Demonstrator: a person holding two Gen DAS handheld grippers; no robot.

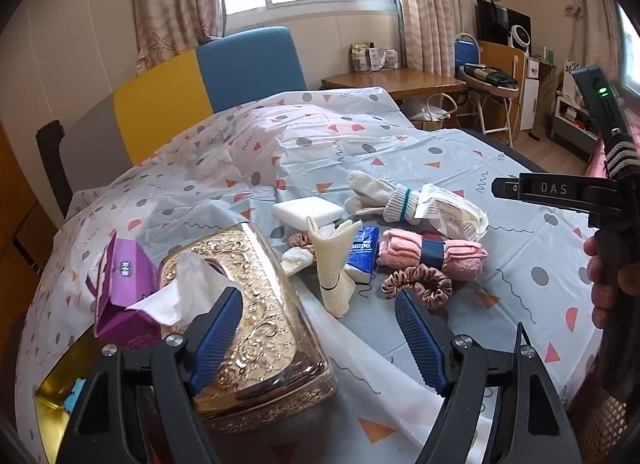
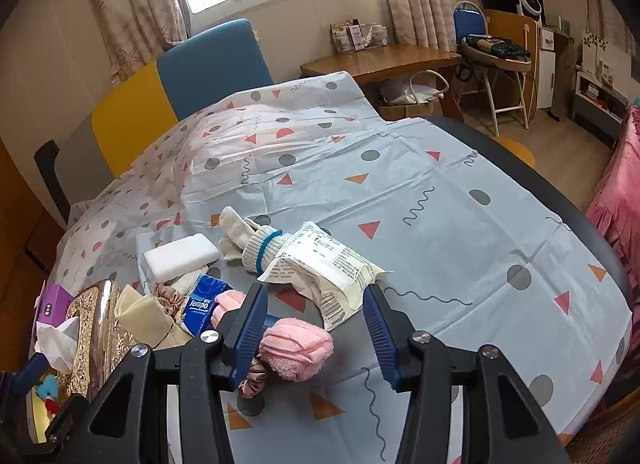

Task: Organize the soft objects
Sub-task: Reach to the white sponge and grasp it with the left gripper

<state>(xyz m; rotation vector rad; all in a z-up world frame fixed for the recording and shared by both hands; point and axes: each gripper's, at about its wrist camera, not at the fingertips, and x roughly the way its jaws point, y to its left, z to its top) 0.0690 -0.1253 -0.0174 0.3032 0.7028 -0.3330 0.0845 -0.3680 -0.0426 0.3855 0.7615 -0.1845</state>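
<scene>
Soft things lie in a pile on the patterned tablecloth (image 1: pixel 420 159): a rolled pink towel (image 1: pixel 436 254) (image 2: pixel 298 346) with a dark band, a brown scrunchie (image 1: pixel 420 286), white socks (image 1: pixel 384 193) (image 2: pixel 256 242) tied with a blue band, a cream rolled cloth (image 1: pixel 332 264), a white sponge block (image 1: pixel 306 211) (image 2: pixel 180 256), a blue Tempo tissue pack (image 1: pixel 362 252) (image 2: pixel 204 306) and a white plastic packet (image 1: pixel 452 209) (image 2: pixel 332 276). My left gripper (image 1: pixel 320 332) is open, above the gold tissue box (image 1: pixel 256 324). My right gripper (image 2: pixel 316 324) is open, just above the pink towel and packet.
A purple box (image 1: pixel 128 288) sits left of the gold tissue box, with a gold tin (image 1: pixel 56 404) beside it. A blue and yellow chair (image 1: pixel 224 67) stands behind the table. A wooden desk (image 2: pixel 380 59) and a folding chair (image 2: pixel 492 47) stand further back.
</scene>
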